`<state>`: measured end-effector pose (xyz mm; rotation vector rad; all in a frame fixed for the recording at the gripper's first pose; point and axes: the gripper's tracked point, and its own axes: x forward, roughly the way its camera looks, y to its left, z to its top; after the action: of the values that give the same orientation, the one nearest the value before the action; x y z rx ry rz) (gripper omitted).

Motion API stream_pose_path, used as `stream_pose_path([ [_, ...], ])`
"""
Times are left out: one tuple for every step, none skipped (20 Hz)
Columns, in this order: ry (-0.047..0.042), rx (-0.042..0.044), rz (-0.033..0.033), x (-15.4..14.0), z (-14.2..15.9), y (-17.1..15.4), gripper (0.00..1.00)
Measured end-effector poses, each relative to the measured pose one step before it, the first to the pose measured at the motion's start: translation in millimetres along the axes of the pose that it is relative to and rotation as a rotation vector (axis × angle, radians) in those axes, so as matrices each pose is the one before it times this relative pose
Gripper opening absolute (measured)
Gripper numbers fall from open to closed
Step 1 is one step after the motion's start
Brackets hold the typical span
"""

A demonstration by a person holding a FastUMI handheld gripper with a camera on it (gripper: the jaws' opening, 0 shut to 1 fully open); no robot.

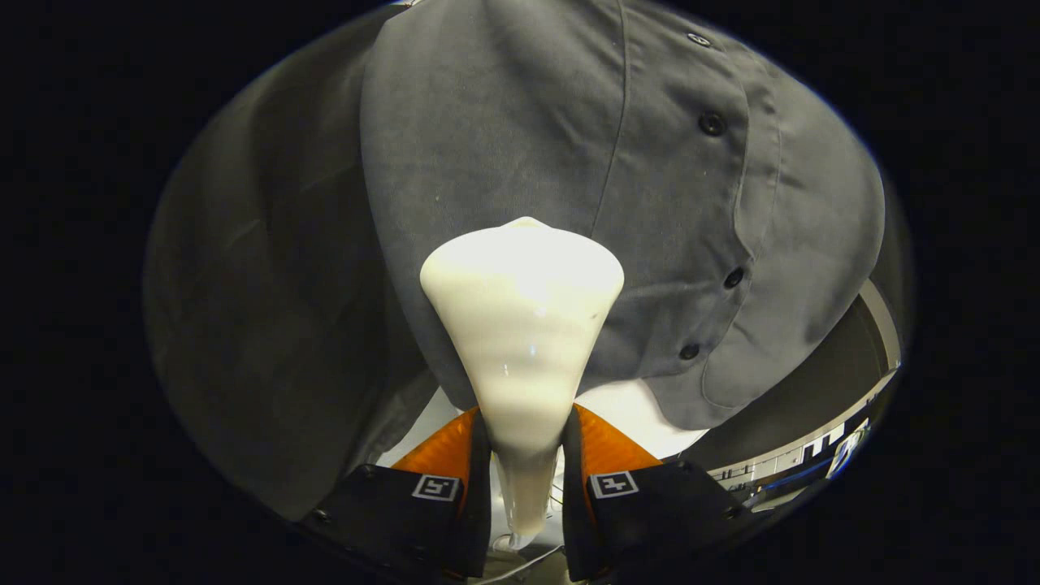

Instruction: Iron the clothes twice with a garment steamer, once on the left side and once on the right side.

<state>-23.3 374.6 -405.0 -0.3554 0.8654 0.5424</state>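
Gripper view: tool (525,455) is clamped tight on the white steamer (522,325), whose wide head sits right up against the grey shirt (520,122).

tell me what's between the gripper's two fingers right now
The white steamer head's narrow neck, with both fingers pressing on it, in the gripper view; its wide end meets the grey shirt.

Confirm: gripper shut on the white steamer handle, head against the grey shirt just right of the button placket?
Not quite. In the gripper view the gripper is shut on the steamer, but its head sits left of the button placket on the grey shirt.
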Motion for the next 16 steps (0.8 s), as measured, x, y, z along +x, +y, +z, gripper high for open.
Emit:
stream_pose_path([
  [0.01095, 0.00075, 0.00167, 6.51, -9.95, -4.84, 0.44],
  [0.01155, 0.00154, 0.0017, 5.53, -8.7, -3.94, 0.44],
  [0.01249, 0.00054, 0.00178, 6.9, -13.88, -3.74, 0.44],
  [0.01086, 0.00204, 0.00202, 7.04, -11.47, -4.84, 0.44],
  [0.01092, 0.00085, 0.00297, 5.36, -12.14, -2.76, 0.44],
  [0.01047, 0.00368, 0.00176, 4.81, -8.74, -2.92, 0.44],
  [0.00871, 0.0036, 0.00178, 3.1, -8.48, -3.36, 0.44],
  [0.00771, 0.00513, 0.00102, 2.5, -6.44, -3.71, 0.44],
  [0.00449, 0.00634, -0.00139, -0.58, -2.44, 1.77, 0.44],
  [0.00374, 0.00423, -0.00133, -1.33, -1.75, 0.46, 0.44],
  [0.00322, 0.00059, 0.00291, -0.52, -3.02, 0.05, 0.44],
  [-0.00443, 0.00275, 0.00649, -2.24, -1.77, -1.52, 0.44],
  [-0.00263, -0.00051, 0.00769, -6.93, 2.02, 1.51, 0.44],
  [-0.00585, 0.00046, 0.0065, -5.75, 2.99, -0.74, 0.44],
  [-0.01005, -0.0045, 0.00772, -8.66, 5.7, 1.81, 0.44],
  [-0.01451, -0.00137, 0.00774, -8.28, 7.57, -2.58, 0.44],
])
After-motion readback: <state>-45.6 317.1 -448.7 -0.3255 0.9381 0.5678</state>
